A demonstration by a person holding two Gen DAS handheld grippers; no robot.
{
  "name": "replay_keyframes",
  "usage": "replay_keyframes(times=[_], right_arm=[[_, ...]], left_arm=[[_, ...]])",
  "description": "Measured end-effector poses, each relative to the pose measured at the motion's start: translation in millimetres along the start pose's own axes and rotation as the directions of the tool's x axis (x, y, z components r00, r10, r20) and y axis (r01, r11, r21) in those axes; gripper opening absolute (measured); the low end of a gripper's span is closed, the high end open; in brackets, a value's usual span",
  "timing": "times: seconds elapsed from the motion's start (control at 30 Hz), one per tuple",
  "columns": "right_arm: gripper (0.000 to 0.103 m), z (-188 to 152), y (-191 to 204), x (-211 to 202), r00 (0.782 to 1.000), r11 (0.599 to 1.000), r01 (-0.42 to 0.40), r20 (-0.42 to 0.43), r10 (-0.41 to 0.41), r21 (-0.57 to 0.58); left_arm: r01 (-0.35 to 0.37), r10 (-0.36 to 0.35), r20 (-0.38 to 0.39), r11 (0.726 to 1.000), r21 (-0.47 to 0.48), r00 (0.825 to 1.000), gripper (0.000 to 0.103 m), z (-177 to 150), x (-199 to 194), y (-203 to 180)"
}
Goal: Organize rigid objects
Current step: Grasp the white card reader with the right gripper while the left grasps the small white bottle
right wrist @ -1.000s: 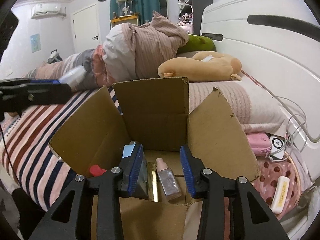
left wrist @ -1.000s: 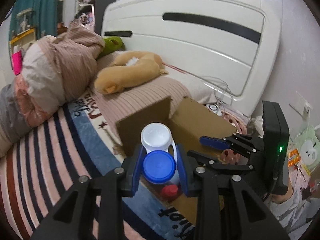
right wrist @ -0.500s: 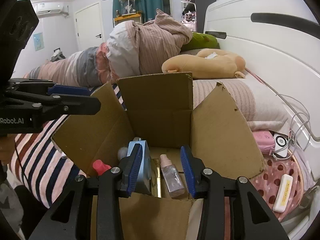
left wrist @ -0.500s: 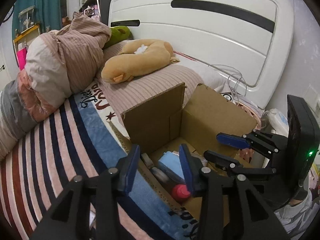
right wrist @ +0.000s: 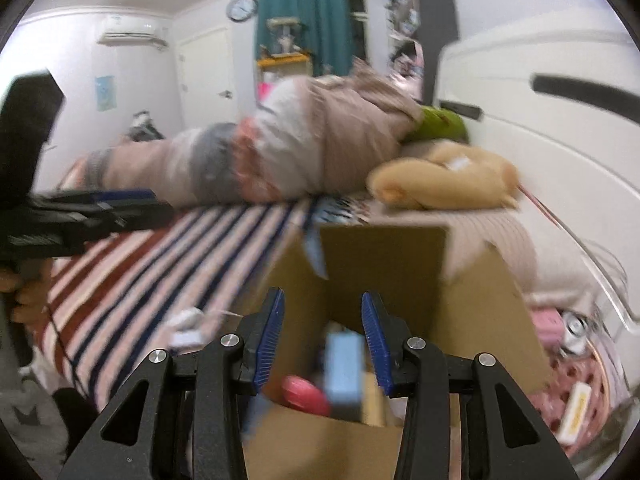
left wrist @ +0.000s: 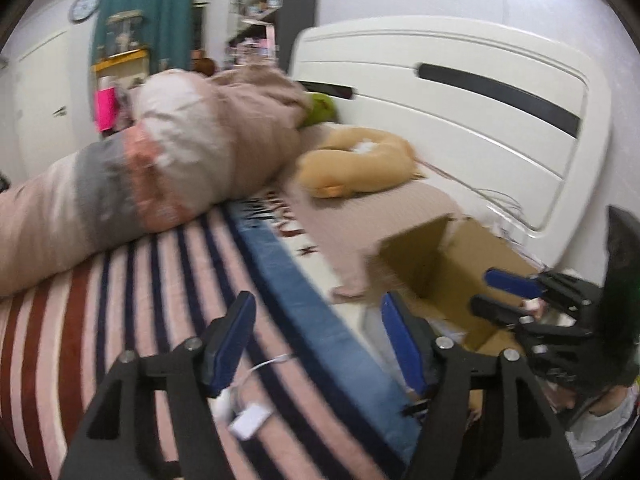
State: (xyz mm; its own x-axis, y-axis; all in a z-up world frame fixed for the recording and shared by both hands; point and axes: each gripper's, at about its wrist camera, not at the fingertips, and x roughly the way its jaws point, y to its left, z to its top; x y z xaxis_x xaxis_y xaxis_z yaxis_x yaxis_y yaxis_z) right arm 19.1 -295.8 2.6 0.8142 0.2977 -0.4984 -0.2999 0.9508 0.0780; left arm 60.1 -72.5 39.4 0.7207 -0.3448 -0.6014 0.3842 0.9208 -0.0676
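Swinging left off the cardboard box (left wrist: 436, 264), your left tongs (left wrist: 316, 344) now gape wide and empty over the striped bed (left wrist: 132, 280). From the right wrist, your right tongs (right wrist: 322, 344) hang half-open, empty, above the box's blue carton (right wrist: 344, 372) and red cap (right wrist: 304, 396).

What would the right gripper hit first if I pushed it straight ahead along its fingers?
Most likely the light blue box inside the cardboard box: it sits between the open right gripper's fingers in its view. Motion blur makes depth uncertain; the carton's back wall lies behind it.
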Motion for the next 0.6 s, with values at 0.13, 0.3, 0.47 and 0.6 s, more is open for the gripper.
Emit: replay_keyframes(times=[0.13, 0.3, 0.47, 0.6], right_arm=[[0.037, 14.2, 46.1, 11.5, 0.993, 0.991, -0.116, -0.003, 0.116, -0.060], [0.045, 8.3, 106.7, 47.8, 0.971, 0.965, -0.228, -0.100, 0.216, -0.128], [0.071, -25.4, 143.8, 105.9, 0.935, 0.949, -0.299, -0.228, 0.271, -0.100], [0.071, -63.8, 151.4, 160.5, 0.906, 0.959, -0.275, -0.354, 0.233, -0.071]], left_arm=[[-0.050, 0.050, -0.013, 0.996, -0.070, 0.999, 0.067, -30.4, -5.3, 49.8], [-0.077, 0.068, -0.072, 0.987, -0.142, 0.995, 0.068, -69.6, 12.7, 98.8], [-0.079, 0.049, -0.138, 0.972, -0.220, 0.989, 0.068, -105.8, 51.5, 133.5], [-0.053, 0.003, -0.174, 0.958, -0.282, 0.985, 0.068, -129.2, 84.3, 153.3]])
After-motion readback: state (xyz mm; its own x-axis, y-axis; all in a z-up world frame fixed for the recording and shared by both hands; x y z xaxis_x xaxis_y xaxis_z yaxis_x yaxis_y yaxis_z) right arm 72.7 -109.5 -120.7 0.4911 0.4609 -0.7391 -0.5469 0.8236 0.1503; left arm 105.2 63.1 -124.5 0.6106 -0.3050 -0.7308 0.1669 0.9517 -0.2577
